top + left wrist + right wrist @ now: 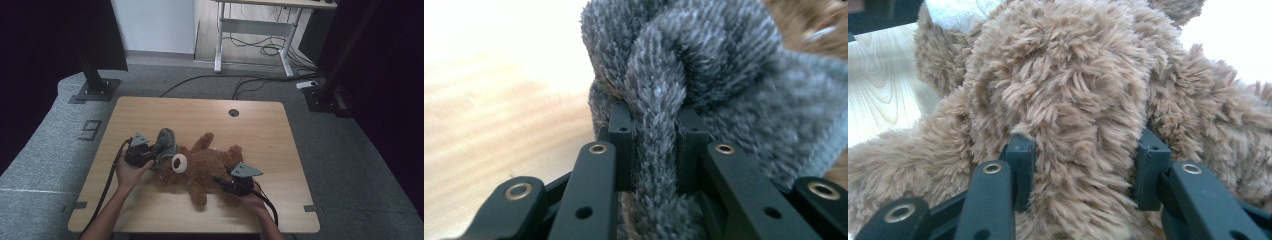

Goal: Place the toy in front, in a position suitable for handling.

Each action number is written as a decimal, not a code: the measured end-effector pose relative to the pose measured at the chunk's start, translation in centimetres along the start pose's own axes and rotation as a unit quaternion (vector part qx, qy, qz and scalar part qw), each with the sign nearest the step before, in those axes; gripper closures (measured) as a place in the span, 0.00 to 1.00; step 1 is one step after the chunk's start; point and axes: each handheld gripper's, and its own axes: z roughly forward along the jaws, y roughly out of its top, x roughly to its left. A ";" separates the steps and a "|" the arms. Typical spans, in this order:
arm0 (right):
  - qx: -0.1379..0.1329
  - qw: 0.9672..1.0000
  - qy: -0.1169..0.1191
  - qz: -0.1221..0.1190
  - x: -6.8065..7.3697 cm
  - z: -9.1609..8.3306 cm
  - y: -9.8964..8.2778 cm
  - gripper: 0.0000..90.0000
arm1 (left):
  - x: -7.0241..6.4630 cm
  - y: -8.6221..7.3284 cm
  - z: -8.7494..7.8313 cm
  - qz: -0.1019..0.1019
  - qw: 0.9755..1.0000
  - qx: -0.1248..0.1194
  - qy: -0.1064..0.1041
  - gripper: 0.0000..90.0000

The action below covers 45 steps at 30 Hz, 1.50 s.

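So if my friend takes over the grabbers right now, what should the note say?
Left gripper: shut on a fold of the grey fuzzy cloth at the teddy bear's head.
Right gripper: shut on the bear's brown fur, at its lower body.
The bear lies on the wooden table, the cloth bunched at its head.
Done: both grips are on.
Left, probably: work the cloth on or off the head; I can't tell which.

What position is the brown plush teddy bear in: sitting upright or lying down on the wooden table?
Lying down. The brown plush teddy bear sprawls flat on the wooden table, limbs spread out, white muzzle facing up.
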 end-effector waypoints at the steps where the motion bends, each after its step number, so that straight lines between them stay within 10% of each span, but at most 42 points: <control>1: 0.000 1.000 -0.001 0.000 0.0 0.0 0.0 0.62 | 0.1 -0.2 0.1 -0.004 1.000 0.003 -0.005 0.83; 16: 0.003 1.000 -0.017 -0.004 0.2 0.0 0.0 0.62 | 0.1 -6.0 -1.1 -0.031 0.995 0.079 -0.061 0.83; 23: 0.002 1.000 -0.019 -0.002 0.2 0.0 0.0 0.62 | -0.3 -6.5 -2.5 -0.029 0.995 0.062 -0.069 0.83; 27: 0.002 1.000 -0.018 0.000 0.2 0.0 0.0 0.62 | 0.3 -5.2 -4.0 -0.033 0.997 -0.010 -0.069 0.84; 34: 0.002 1.000 -0.016 -0.001 0.2 0.0 0.1 0.62 | -2.5 0.3 -6.3 0.014 0.990 -0.107 -0.088 0.84; 40: 0.001 1.000 -0.014 0.000 0.1 0.0 0.1 0.62 | -5.1 3.5 -2.8 0.045 0.991 -0.079 -0.098 0.84; 45: 0.003 1.000 -0.012 -0.003 0.2 0.0 0.1 0.60 | -5.7 3.2 0.3 0.040 0.993 -0.049 -0.098 0.83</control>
